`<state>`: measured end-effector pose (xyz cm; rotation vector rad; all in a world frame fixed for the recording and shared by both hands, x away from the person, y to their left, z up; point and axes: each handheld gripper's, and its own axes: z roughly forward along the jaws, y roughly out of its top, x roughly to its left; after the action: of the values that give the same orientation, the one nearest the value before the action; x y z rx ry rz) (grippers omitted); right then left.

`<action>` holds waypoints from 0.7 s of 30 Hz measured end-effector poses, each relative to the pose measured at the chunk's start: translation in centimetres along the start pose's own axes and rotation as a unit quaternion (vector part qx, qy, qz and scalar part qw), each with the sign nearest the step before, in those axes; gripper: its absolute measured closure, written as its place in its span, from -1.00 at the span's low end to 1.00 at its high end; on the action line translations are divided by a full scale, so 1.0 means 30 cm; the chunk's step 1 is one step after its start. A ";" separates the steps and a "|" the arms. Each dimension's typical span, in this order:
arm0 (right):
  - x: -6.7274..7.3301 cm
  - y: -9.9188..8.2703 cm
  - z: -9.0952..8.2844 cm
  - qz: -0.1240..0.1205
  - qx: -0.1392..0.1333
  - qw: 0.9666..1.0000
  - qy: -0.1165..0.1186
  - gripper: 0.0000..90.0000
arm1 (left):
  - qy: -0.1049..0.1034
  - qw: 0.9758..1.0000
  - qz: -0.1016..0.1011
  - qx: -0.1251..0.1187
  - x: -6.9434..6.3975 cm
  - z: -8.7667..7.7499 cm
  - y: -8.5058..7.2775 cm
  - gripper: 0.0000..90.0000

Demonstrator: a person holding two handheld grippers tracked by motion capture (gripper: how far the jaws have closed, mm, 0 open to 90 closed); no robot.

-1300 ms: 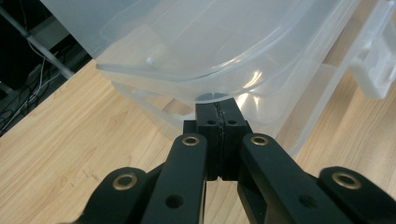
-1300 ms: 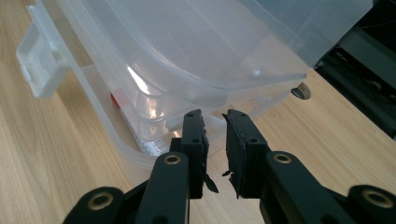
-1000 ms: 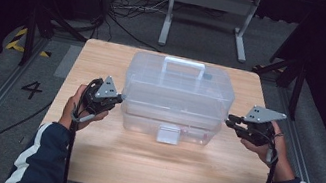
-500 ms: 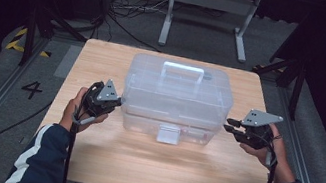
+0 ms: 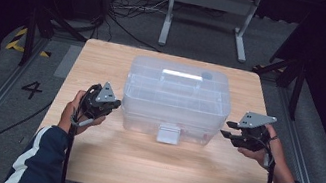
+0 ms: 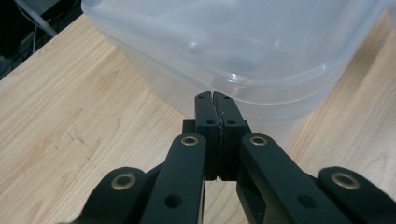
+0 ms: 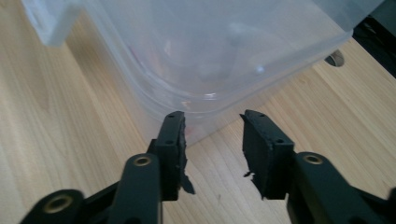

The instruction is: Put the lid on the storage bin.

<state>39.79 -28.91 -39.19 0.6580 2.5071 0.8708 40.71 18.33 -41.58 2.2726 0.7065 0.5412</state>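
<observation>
So there's this big clear plastic box sitting in the middle of the wooden worktop, lid on, white handle on top and a front latch that looks folded down. Seems pretty early in whatever they're doing with it: nothing lifted, nothing opened, both claws just parked at either end.

The left claw is right up against the box's left end, clenched with nothing in it. In the left gripper view the jaws are pressed flat together with their tips just under the lid rim, maybe touching, hard to say. The right claw is released, jaws spread, just beside the right end and not gripping yet; from the right gripper view a lower corner of the box sits ahead of the gap.

As for contents, I honestly can't see anything inside. The walls are cloudy, looks empty, maybe a tray in there.

My guess is everything's left to do: grab, unlatch or lift.
</observation>
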 end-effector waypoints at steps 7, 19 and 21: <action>-0.004 -0.007 0.006 0.006 0.001 1.000 -0.001 0.22 | -0.003 1.000 -0.003 -0.004 0.002 0.000 -0.006 1.00; -0.006 -0.015 -0.009 0.020 -0.014 1.000 -0.006 0.00 | -0.006 1.000 -0.008 -0.008 -0.005 -0.007 -0.020 0.99; -0.003 -0.016 -0.010 0.024 -0.019 1.000 -0.008 -0.09 | -0.004 1.000 -0.008 -0.008 -0.007 -0.006 -0.020 1.00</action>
<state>39.58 -29.44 -39.28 0.7117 2.4646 0.9233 40.24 18.66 -41.92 2.2515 0.7134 0.5269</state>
